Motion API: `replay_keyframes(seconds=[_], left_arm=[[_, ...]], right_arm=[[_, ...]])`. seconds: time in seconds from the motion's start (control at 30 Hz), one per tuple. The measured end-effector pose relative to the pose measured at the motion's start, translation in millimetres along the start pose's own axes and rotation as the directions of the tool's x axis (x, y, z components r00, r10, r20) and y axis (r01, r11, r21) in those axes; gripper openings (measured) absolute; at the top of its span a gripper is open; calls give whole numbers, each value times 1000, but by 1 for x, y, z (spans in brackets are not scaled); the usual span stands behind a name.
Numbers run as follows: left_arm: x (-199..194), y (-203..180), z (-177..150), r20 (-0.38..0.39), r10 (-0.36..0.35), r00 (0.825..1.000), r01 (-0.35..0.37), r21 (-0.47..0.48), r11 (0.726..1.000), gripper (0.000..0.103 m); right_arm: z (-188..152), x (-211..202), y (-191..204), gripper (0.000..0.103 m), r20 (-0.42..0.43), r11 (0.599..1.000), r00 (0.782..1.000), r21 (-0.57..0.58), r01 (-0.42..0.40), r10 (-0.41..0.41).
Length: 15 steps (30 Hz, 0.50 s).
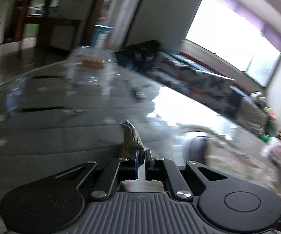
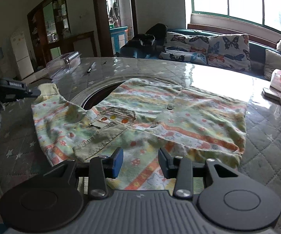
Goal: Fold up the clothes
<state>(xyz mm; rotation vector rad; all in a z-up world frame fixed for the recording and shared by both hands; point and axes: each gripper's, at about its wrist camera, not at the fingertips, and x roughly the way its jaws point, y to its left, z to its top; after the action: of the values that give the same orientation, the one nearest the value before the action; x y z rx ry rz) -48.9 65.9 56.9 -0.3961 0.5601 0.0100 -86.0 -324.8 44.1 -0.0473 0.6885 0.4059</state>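
Quilted grey table [image 2: 267,136] under both our claws: our left gripper [image 1: 142,154] is clamped on a ribbed cuff [image 1: 133,136] of the shirt [image 2: 140,117], at its left end. Our right gripper [image 2: 140,160] hangs with jaws apart, empty, over the shirt's near hem, the garment spread flat mid-table before the butterfly cushions [image 2: 208,46].

Quilted star-print table [image 2: 267,140] bears a patterned shirt [image 2: 160,117].

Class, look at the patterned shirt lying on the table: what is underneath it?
The patterned shirt lies on a quilted star-print table cover. A dark round opening shows at its far-left edge; how far that runs beneath the cloth is hidden.
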Motion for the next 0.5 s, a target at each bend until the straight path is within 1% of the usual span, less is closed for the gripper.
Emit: replay_keyframes(seconds=[0.07,0.1,0.13,0.2,0.23,0.33,0.5], left_arm=[[-8,-22,1,1,-86,996,86,23,996,6],[-11,-35,1,-1,-131,991,131,38,991,6],[-15,-48,1,-5,-179,984,179,53,983,6],[-20,-74,-1,-19,-267,964,267,83,960,6],[-22,-86,-2,-30,-306,952,307,99,947,6],[-24,-125,-14,-90,-414,906,423,143,895,4],[-15,-169,-39,-193,-520,832,551,180,815,3]], right_arm=[[0,-3,-4,40,9,1000,1000,13,4,-4],[-1,-4,-6,40,14,1000,1000,19,7,-7],[-1,-5,-8,40,19,1000,1000,24,11,-12],[-1,-8,-13,40,27,999,999,36,21,-22],[-2,-10,-15,40,30,999,999,43,27,-28],[-5,-16,-24,40,41,997,998,67,46,-49],[-12,-27,-43,40,51,989,995,123,83,-90]])
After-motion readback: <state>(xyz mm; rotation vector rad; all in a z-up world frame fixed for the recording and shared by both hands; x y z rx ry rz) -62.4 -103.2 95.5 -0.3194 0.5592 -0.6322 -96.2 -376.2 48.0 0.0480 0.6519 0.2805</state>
